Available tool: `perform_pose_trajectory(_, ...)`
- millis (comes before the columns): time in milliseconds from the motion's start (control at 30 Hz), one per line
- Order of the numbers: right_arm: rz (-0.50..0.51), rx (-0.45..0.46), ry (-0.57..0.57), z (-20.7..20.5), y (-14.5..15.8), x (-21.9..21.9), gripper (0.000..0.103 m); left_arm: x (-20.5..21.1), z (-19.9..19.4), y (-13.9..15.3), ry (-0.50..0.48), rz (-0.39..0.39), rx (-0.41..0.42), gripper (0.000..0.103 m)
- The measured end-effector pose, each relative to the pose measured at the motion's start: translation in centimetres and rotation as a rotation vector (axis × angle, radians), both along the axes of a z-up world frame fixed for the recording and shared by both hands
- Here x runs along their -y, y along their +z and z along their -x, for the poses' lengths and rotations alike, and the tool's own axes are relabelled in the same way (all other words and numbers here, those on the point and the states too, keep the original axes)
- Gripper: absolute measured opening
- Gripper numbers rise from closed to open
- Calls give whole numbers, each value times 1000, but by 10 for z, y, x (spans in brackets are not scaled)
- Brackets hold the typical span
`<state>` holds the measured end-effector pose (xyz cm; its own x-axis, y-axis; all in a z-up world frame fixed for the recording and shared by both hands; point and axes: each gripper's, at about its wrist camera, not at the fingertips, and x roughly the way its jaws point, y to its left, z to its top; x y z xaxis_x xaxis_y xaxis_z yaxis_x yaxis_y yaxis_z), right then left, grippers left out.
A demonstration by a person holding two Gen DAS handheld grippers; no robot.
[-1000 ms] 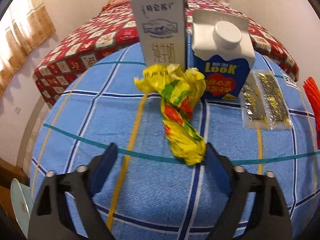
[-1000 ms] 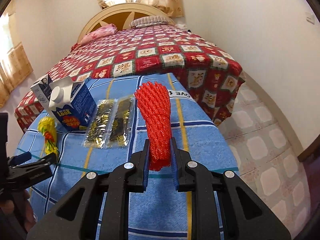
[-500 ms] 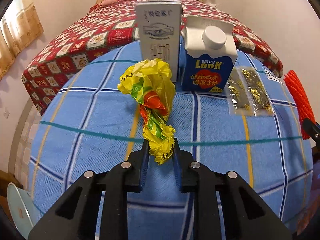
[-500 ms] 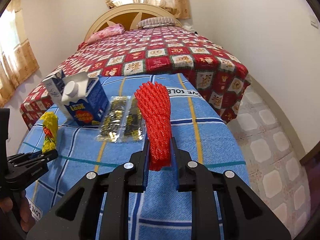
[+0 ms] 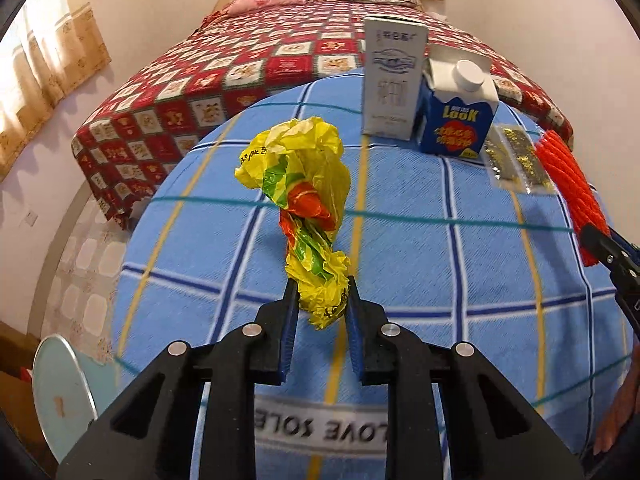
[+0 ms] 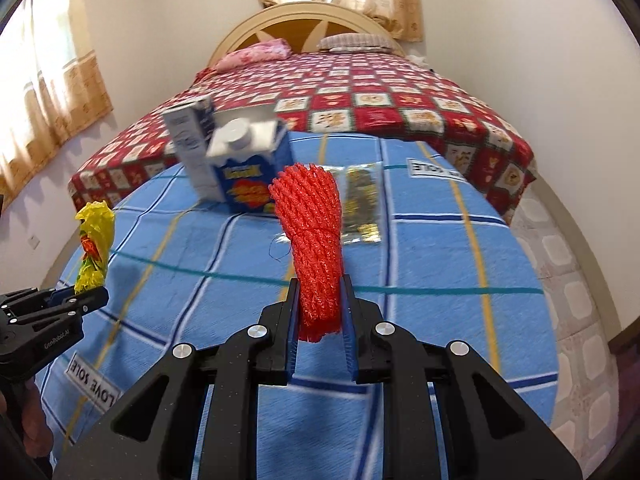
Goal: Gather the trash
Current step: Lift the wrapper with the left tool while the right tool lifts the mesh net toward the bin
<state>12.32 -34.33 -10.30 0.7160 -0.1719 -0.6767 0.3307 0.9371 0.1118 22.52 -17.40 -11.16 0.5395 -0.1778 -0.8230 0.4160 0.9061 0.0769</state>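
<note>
My left gripper is shut on a crumpled yellow plastic bag and holds it above the blue checked tablecloth. My right gripper is shut on a red foam net, also held above the cloth. The net also shows at the right in the left wrist view, and the yellow bag at the left in the right wrist view. A white carton, a blue "Look" carton and a clear gold-flecked wrapper remain on the table.
A bed with a red patterned cover stands just behind the table. A pale round bin lid shows low at the left of the left wrist view. Tiled floor lies to the right of the table.
My left gripper closed on the yellow bag and lifted it off the cloth. My right gripper kept hold of the red net and rose, swinging left.
</note>
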Motion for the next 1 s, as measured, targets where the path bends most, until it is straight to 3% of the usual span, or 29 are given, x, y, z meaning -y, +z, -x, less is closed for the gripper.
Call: perform_pose_trajectory(1000,51,18,233,3,8,-135,19,-131,67,22,84,21,67,22)
